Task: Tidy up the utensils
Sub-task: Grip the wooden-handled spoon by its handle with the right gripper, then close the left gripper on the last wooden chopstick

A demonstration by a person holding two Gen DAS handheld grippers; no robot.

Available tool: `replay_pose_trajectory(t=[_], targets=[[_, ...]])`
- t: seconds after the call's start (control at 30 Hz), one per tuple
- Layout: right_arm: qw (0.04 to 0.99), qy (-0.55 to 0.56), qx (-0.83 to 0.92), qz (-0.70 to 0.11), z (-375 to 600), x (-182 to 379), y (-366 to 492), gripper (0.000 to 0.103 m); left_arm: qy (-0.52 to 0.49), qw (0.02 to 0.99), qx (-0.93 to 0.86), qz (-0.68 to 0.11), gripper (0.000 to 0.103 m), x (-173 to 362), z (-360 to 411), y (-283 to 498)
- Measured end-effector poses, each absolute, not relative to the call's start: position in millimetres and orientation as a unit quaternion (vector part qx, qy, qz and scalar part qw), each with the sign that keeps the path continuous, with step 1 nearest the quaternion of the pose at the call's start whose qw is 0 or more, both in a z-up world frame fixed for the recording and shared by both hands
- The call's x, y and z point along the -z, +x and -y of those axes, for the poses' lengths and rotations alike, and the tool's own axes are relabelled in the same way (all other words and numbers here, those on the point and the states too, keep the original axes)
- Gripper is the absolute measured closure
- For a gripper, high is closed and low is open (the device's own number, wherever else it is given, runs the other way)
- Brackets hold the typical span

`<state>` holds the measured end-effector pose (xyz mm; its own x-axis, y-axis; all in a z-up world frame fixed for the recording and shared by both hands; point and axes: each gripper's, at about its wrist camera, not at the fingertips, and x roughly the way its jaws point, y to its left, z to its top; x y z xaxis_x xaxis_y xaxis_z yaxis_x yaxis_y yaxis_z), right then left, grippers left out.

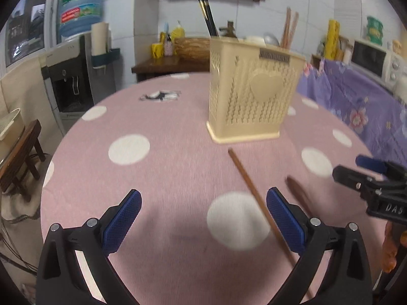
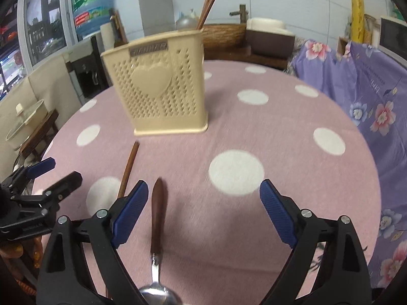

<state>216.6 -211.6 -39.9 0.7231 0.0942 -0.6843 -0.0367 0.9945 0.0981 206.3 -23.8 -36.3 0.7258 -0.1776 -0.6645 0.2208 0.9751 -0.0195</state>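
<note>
Spread wide and empty, the right gripper (image 2: 203,211) hovers over the wood-handled metal spoon (image 2: 157,231) lying on the pink polka-dot tablecloth (image 2: 279,117), seemingly lined up to grasp its handle. Leftward, the left gripper (image 1: 203,218), jaws equally apart, straddles the loose brown wooden chopstick (image 1: 250,190). Both utensils point toward the upright beige perforated plastic holder (image 2: 162,86), already holding chopsticks.

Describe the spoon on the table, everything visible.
The spoon lies flat on the pink polka-dot tablecloth, dark brown wooden-looking handle pointing toward the beige utensil holder, shiny metal bowl nearest the camera, partly cut off. It sits between the open fingers of the right tool, untouched, beside a lone chopstick.
</note>
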Motion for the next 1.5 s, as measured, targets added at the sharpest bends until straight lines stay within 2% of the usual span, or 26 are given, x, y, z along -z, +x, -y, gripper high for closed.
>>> replay_pose_trajectory(t=[0.03,0.1,0.33,0.57,0.87,1.1,1.3,1.5], targets=[[0.925,0.036,-0.038,-0.376,209.0,42.3,216.1,0.015,0.034,0.927,0.103,-0.360,0.005,38.8,22.4,204.1],[0.920,0.026,-0.051,-0.389,201.3,48.0,215.5,0.025,0.029,0.927,0.101,-0.361,0.005,41.6,17.8,197.6],[0.899,-0.003,-0.079,-0.432,178.0,66.7,224.9,0.038,0.041,0.927,0.082,-0.364,0.005,43.0,7.5,188.0],[0.883,-0.030,-0.083,-0.461,163.4,75.2,240.3,0.060,0.027,0.924,0.071,-0.374,0.006,45.4,-4.8,187.3],[0.884,-0.036,-0.084,-0.458,157.8,74.2,245.8,0.087,0.033,0.921,0.075,-0.380,0.006,49.8,0.8,188.2],[0.886,-0.031,-0.070,-0.457,178.4,73.3,241.3,0.087,0.032,0.915,0.099,-0.391,0.007,49.9,14.3,194.1],[0.891,0.010,-0.031,-0.454,222.7,73.5,234.7,0.087,0.031,0.907,0.126,-0.401,0.020,47.2,38.0,209.0],[0.895,0.015,-0.019,-0.446,231.8,75.4,229.5,0.087,0.045,0.896,0.150,-0.416,0.042,51.1,75.5,233.3]])
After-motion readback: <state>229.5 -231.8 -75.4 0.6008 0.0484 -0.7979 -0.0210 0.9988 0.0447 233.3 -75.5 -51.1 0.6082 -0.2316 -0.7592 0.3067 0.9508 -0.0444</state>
